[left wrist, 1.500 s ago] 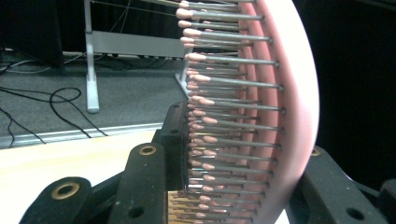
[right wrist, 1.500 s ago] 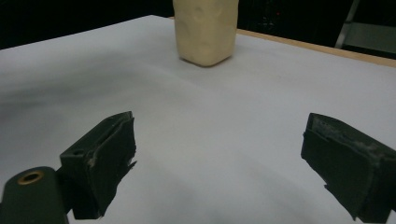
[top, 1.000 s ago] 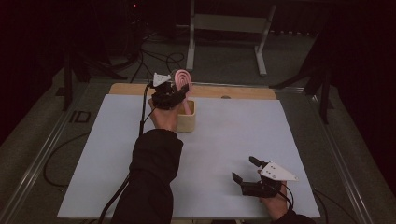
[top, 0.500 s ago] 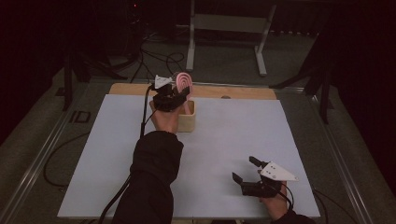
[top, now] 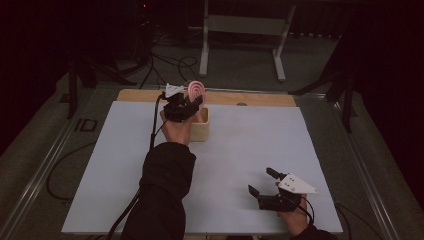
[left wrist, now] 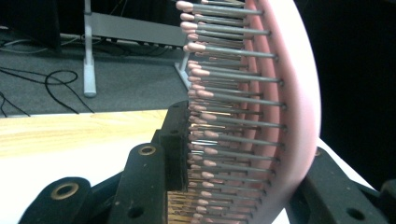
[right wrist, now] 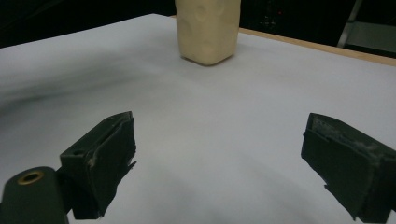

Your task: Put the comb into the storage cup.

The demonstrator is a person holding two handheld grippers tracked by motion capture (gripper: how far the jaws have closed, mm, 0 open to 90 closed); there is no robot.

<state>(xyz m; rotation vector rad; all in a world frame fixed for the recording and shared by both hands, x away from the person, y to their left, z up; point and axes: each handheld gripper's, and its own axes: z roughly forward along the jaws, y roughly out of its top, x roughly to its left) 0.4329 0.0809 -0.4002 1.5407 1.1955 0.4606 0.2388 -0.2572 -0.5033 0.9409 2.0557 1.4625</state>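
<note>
Left gripper point(top: 192, 102) clamps brush point(left wrist: 261, 116) above box point(top: 201, 131); insertion remains. Right gripper point(top: 261, 182), well apart from box, open, empty.

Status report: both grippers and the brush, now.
Left gripper shut on pink hairbrush, above cream box. Right gripper open, nothing between its fingers. Nothing in the way.

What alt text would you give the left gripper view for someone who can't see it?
The left gripper is shut on a pink hairbrush, one black jaw against the bristle tips and the other behind its curved back. Behind lie the white table, its wooden edge and a dark floor with cables.
</note>
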